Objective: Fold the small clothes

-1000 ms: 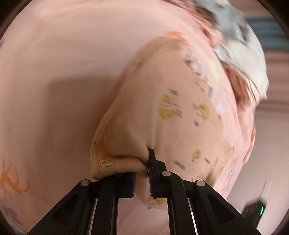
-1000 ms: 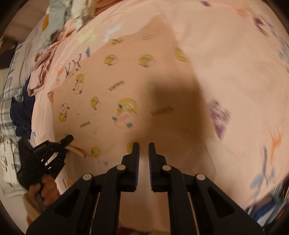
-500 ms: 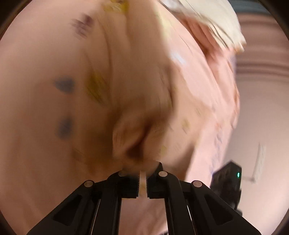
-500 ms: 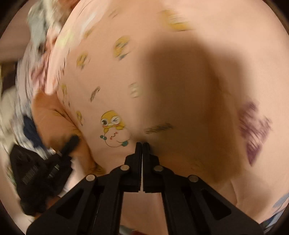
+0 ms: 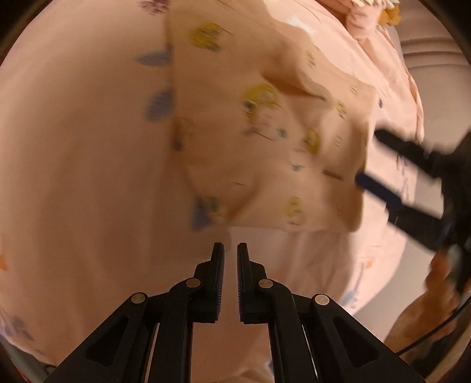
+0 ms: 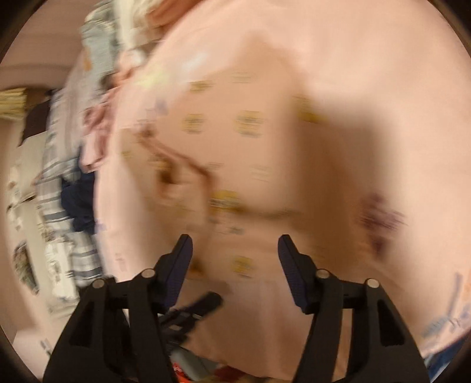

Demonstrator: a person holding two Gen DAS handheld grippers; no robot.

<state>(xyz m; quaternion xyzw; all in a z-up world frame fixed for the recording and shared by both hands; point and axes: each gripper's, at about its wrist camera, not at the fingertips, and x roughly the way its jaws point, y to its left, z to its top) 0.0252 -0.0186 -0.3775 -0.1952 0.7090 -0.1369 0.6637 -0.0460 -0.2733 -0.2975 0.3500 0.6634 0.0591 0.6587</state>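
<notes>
A small peach garment (image 5: pixel 265 153) with yellow cartoon prints lies crumpled on the pink bedsheet (image 5: pixel 73 176). It also shows in the right wrist view (image 6: pixel 235 165), blurred. My left gripper (image 5: pixel 230 250) hovers just short of its near edge, jaws slightly apart and holding nothing. My right gripper (image 6: pixel 235 244) is wide open above the garment's near edge and empty. It also shows in the left wrist view (image 5: pixel 412 176) at the garment's right side.
A pile of other clothes (image 6: pixel 88 117), striped, pink and dark blue, lies at the sheet's left edge in the right wrist view. More laundry (image 5: pixel 368 8) sits at the far end. The bed's edge (image 5: pixel 382 280) drops off at the right.
Both grippers have let go of the garment, which now lies on the sheet. The right jaws went from shut to wide open; the left pulled back and opened slightly.
</notes>
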